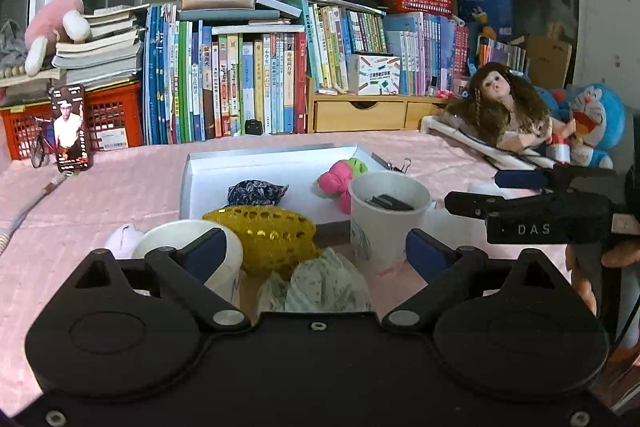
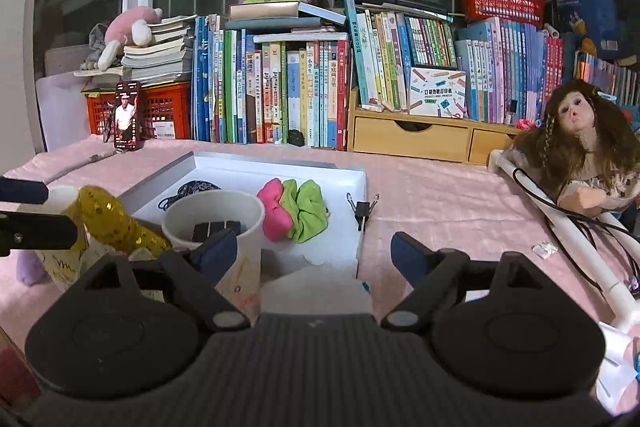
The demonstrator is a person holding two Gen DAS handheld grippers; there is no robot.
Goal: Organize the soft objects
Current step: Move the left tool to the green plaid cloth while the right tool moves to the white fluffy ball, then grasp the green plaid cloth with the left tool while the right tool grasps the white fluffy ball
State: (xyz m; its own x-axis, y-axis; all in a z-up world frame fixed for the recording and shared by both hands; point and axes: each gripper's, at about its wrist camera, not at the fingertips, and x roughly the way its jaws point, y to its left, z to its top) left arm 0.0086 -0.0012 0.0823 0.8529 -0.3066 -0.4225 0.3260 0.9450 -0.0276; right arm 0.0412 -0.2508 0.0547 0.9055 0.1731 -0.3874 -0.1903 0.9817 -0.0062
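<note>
Left wrist view: across the pink-covered desk (image 1: 120,187), the left tongs (image 1: 312,251) stand wide apart with nothing between the pads, lined up on the soft stuff bunched in front.
Soft pile: a gold sequin scrunchie (image 1: 260,235) sits just ahead, a pale printed cloth (image 1: 328,287) lies right under the tongs, and a lilac soft bit (image 1: 122,239) pokes out beside the near paper cup (image 1: 188,247). My guess is these loose ones are the ones left to sort.
White tray (image 1: 248,167): already holds a dark blue patterned scrunchie (image 1: 256,191) and a pink one (image 1: 334,187), so it looks like the drop-off spot.
Second cup (image 1: 388,211): has dark clips in it, probably the hard stuff kept apart.
Right tongs (image 1: 472,193): come in from the side, level, spread open and empty.

Right wrist view: same tongs (image 2: 314,253), pads well apart, gripping nothing, pointed at the tray's near edge.
Tray contents: pink scrunchie (image 2: 274,215) touching a green scrunchie (image 2: 306,213).
Binder clip (image 2: 362,211): lies on the desk just outside the tray wall.
Doll (image 2: 584,147): leans against a white tube at the far side, out of the way.
</note>
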